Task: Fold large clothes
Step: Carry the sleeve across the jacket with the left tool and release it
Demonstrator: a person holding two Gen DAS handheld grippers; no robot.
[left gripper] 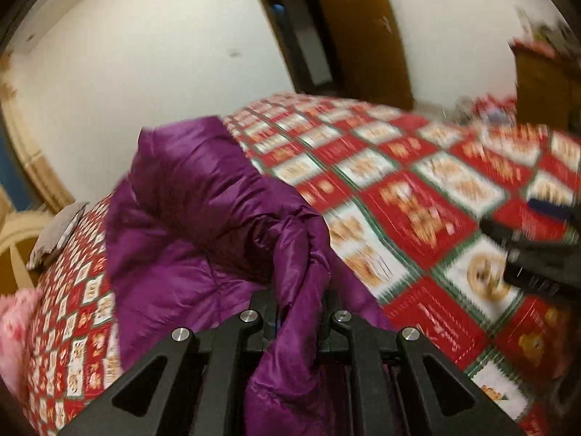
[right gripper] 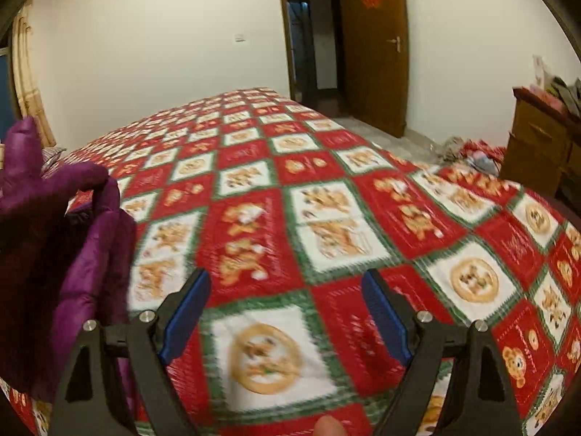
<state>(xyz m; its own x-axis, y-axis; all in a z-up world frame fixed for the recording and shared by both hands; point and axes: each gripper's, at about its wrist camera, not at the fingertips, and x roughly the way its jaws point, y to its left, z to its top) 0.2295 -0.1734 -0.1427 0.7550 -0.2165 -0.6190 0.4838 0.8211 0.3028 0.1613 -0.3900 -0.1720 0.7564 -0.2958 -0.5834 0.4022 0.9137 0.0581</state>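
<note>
purple and glossy, a quilted puffer jacket [left gripper: 203,218] lies heaped on the left part of a bed, its shiny padded fabric crumpled into deep folds with no clear sleeve or hem to be told apart; the left claw [left gripper: 296,312] is pinched nearly closed on a bunched fold of it, and a thick rope of the fabric runs from the heap down between the claw's black fingers toward the camera; the heap's long axis seems to run away from this claw toward the far left edge of the bed; seen from the right wrist, the same jacket [right gripper: 54,254] rises at the far left edge of the view, lifted off the cover; the right claw [right gripper: 287,312] stands wide, its blue pads [right gripper: 185,312] well apart with nothing between them, over bare bedspread; so the jacket lies to the left of the free claw, and the left hand is by far the nearer; any second grip would, i judge, call for the right claw to cross leftward; the bedspread [right gripper: 326,218] is a red, white and green check printed with bears and biscuits; beyond it, white walls, a wooden door [right gripper: 374,54] and a wooden cabinet [right gripper: 537,145] at the right; both views are blurred.
</note>
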